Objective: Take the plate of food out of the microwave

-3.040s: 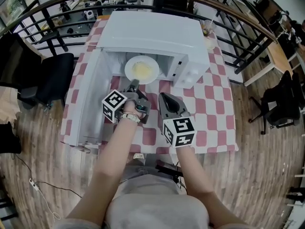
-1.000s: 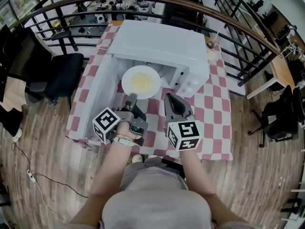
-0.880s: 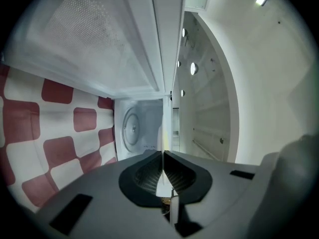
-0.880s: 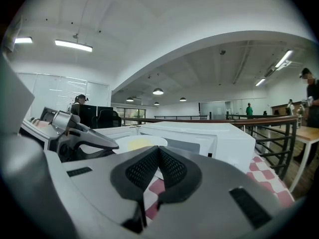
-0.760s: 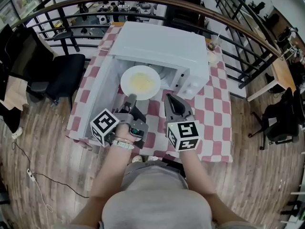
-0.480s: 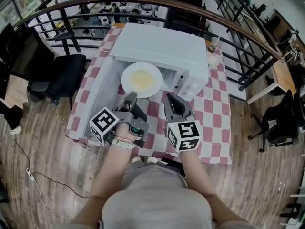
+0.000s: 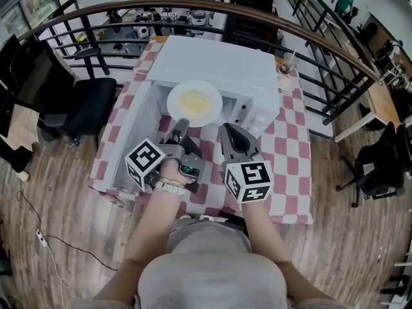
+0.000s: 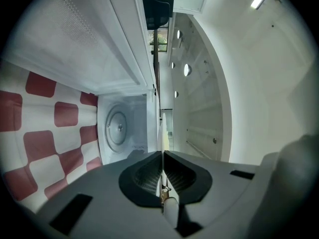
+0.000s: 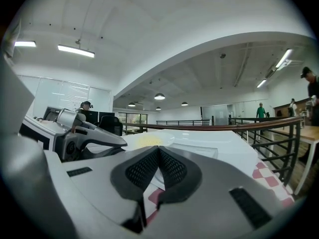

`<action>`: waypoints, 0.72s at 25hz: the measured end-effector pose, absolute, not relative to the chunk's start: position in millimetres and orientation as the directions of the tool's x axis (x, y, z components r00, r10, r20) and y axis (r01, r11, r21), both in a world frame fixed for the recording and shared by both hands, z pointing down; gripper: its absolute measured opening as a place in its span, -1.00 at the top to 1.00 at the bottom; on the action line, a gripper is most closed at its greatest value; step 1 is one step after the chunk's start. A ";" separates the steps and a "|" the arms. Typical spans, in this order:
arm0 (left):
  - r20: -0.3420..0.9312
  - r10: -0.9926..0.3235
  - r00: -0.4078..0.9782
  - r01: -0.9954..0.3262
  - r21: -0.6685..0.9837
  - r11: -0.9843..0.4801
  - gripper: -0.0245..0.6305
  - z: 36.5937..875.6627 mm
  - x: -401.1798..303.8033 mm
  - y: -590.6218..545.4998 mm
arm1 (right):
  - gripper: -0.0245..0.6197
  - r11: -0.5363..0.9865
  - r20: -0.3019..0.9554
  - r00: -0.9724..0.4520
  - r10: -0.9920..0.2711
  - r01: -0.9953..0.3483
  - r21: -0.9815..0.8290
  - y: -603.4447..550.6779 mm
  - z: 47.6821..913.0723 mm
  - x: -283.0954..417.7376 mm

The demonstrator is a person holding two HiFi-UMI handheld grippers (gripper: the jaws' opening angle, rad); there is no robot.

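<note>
Left forearm reaches forward, left gripper [image 7: 182, 125] pinching the plate [image 7: 194, 102] by its near rim at the microwave [image 7: 215, 60] mouth. Right gripper [image 7: 233, 136] alongside, jaws together, empty. Plate sits slightly higher than a second ago.

L gripper [image 7: 182, 125] points to 12 o'clock, jaws pinched tight on the plate [image 7: 194, 100] rim. R gripper [image 7: 229, 131] sits at its 3 o'clock, also aimed at 12, jaws together, holding nothing. L arm [image 7: 152, 221] & R arm [image 7: 257, 227] reach fwd, side by side.
</note>
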State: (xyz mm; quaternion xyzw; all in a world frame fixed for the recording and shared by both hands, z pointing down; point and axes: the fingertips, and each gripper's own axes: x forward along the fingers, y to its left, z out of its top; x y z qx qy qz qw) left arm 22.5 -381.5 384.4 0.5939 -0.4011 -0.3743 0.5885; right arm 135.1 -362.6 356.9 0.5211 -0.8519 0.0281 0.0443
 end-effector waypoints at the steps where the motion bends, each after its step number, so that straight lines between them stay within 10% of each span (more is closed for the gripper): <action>1: 0.025 -0.916 0.400 -0.035 0.999 0.012 0.89 383.3 24.2 -383.3 | 0.84 0.456 0.102 -0.454 -0.885 -0.890 0.000 -363.3 355.8 135.0; 18: -0.017 -0.895 0.445 -0.052 0.998 -0.045 0.89 374.6 56.9 -407.1 | 0.84 0.422 0.088 -0.418 -0.904 -0.906 0.028 -375.0 345.0 150.2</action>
